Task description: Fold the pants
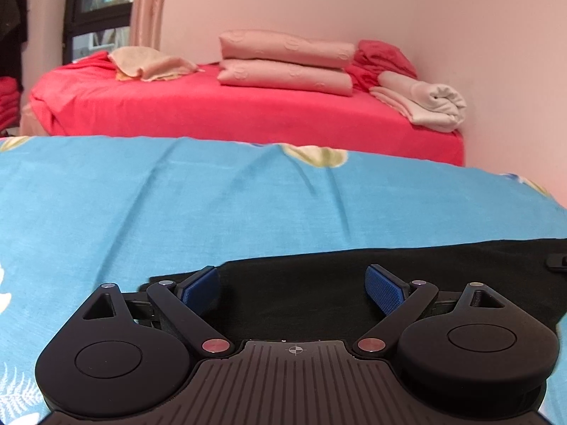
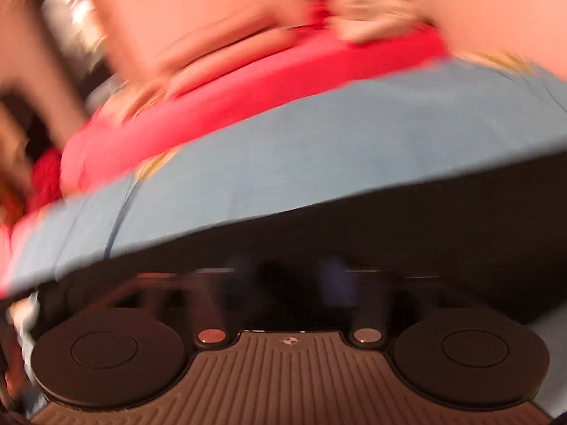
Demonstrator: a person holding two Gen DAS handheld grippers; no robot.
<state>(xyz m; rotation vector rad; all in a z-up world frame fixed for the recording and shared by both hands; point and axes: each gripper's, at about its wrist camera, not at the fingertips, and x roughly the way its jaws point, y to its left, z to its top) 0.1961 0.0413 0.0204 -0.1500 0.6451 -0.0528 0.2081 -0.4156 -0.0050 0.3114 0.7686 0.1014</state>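
Note:
Black pants [image 1: 301,283] lie flat on a blue patterned sheet [image 1: 212,205]. In the left wrist view my left gripper [image 1: 294,288] is open, its blue pads [image 1: 384,290] wide apart, low over the near left end of the pants. The right wrist view is motion-blurred. It shows the pants [image 2: 425,219] as a dark band across the blue sheet [image 2: 319,152]. My right gripper [image 2: 290,279] sits over the dark cloth; its blue pads [image 2: 336,276] show as a smear with a gap between them, and I cannot tell whether cloth is between them.
Beyond the blue sheet stands a red-covered bed [image 1: 230,109] with stacked pink pillows [image 1: 287,62], a beige towel [image 1: 149,63], a rolled white blanket [image 1: 425,102] and red cloth [image 1: 382,56]. A pink wall [image 1: 496,53] is at right, a dark window [image 1: 95,0] at far left.

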